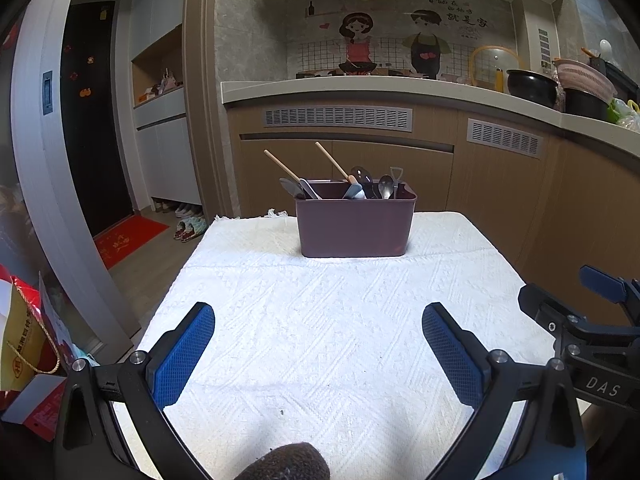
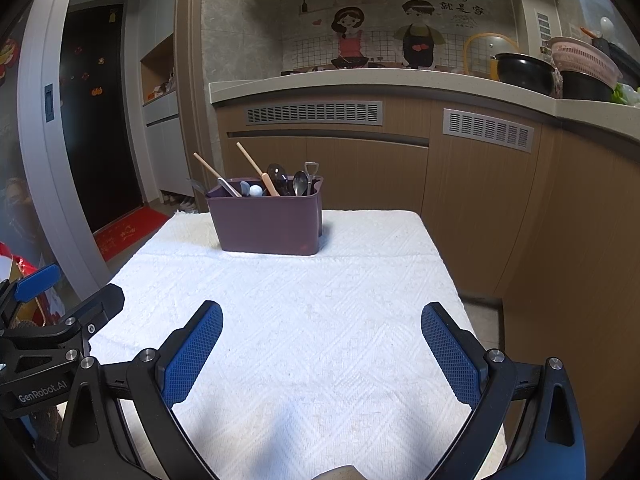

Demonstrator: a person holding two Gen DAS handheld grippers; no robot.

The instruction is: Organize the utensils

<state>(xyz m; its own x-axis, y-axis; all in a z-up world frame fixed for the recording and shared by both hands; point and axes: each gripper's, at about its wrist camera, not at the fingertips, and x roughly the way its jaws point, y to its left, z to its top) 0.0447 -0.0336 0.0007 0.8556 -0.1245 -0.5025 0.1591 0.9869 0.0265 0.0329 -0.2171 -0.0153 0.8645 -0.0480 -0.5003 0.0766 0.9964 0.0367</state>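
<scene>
With both the left gripper and right gripper spread wide and empty, we judge the utensils, upright in the purple caddy at the table's far edge, light, stiff and slippery, best pinched by their protruding wooden handles.

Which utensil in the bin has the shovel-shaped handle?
The small metal one at the bin's right end; the others nearby are spoons, the left pair wooden-handled.

Your utensil bin sits on the cloth-covered table, centre frame toward the far edge, with spoons and wooden-handled tools standing inside it. Behind it the kitchen counter runs across the upper frame, doorway at left.
</scene>
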